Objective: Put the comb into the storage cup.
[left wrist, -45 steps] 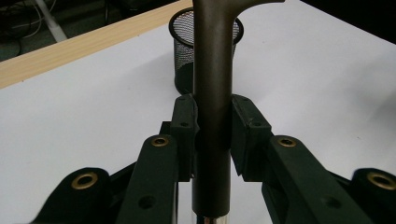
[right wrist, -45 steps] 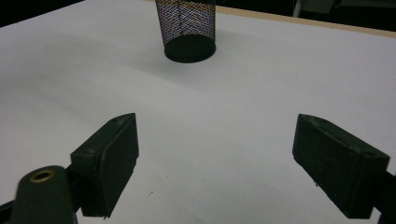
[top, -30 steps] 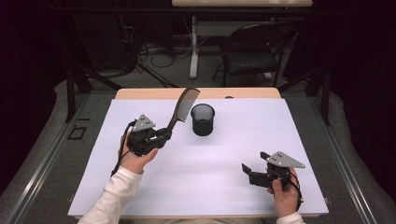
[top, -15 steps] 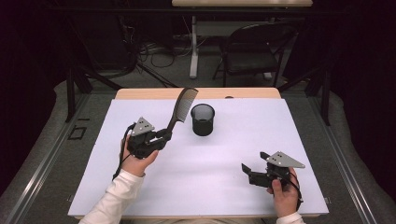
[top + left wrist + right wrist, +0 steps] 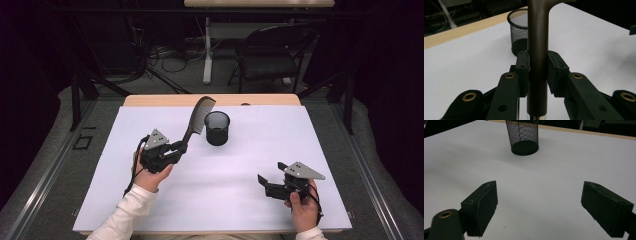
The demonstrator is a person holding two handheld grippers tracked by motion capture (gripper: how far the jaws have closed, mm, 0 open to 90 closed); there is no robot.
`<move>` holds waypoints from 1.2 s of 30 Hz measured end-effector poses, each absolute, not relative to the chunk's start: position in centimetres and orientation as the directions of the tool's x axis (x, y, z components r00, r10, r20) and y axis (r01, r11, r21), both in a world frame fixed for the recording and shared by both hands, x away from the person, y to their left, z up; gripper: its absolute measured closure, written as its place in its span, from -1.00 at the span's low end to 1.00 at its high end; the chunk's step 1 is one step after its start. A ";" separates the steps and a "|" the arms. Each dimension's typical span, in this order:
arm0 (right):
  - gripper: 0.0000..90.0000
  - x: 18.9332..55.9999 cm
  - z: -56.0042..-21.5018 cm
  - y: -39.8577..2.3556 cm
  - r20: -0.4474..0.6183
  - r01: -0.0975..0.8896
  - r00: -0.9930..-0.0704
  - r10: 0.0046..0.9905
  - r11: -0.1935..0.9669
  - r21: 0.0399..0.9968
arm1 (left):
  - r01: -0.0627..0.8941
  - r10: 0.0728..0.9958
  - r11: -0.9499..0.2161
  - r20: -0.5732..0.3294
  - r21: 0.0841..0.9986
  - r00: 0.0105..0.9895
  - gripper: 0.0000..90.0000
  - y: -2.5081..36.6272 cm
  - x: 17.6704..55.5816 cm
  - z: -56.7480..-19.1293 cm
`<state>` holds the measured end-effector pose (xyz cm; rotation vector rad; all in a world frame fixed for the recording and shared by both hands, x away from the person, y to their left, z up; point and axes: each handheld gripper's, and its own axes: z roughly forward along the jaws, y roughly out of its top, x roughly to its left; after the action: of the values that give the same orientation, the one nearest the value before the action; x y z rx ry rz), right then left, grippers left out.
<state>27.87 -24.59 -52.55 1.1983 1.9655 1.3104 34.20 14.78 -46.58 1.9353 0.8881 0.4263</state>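
My left gripper (image 5: 180,149) is shut on the handle of a dark comb (image 5: 200,117), which slants up and away toward a black mesh cup (image 5: 217,128). The comb's toothed end hangs just left of the cup's rim. In the left gripper view the pads clamp the comb handle (image 5: 537,50) from both sides, with the mesh cup (image 5: 520,32) close behind it. My right gripper (image 5: 265,182) rests low at the front right of the table, open with nothing between its jaws. In the right gripper view its pads (image 5: 481,202) stand wide apart, facing the mesh cup (image 5: 522,135).
A white sheet (image 5: 235,160) covers most of the wooden table (image 5: 150,100), whose bare strip shows along the far edge. Beyond the table stand a dark chair (image 5: 272,55) and a table leg with cables on the floor.
The left hand with the comb has shifted only slightly. The right gripper has stayed in place.
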 end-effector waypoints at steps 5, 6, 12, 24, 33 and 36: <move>-0.81 27.8 -52.4 -24.6 0.077 0.389 -0.506 0.859 0.147 0.909 | 0.402 0.727 -0.308 -0.059 0.862 0.684 0.62 14.4 34.0 -46.8; -0.81 27.8 -52.4 -24.6 0.076 0.387 -0.506 0.859 0.147 0.910 | 0.401 0.729 -0.308 -0.057 0.863 0.683 0.62 14.4 34.0 -46.8; -0.84 27.9 -52.3 -24.4 0.086 0.390 -0.506 0.858 0.139 0.910 | 0.391 0.725 -0.305 -0.054 0.869 0.687 0.62 14.1 33.7 -47.0; -1.00 28.3 -51.4 -22.9 0.117 0.436 -0.510 0.852 0.139 0.889 | 0.371 0.731 -0.293 -0.044 0.881 0.681 0.62 13.9 33.3 -47.0; -1.00 29.0 -50.6 -22.0 0.125 0.463 -0.501 0.856 0.143 0.875 | 0.364 0.732 -0.287 -0.043 0.886 0.680 0.62 13.9 33.2 -47.2; -1.00 29.1 -50.2 -21.8 0.124 0.460 -0.509 0.852 0.148 0.875 | 0.365 0.732 -0.287 -0.043 0.886 0.680 0.62 13.8 33.2 -47.2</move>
<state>29.13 -21.79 -50.23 1.2535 2.0297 1.3160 33.21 13.83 -47.24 1.8997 0.8573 0.4635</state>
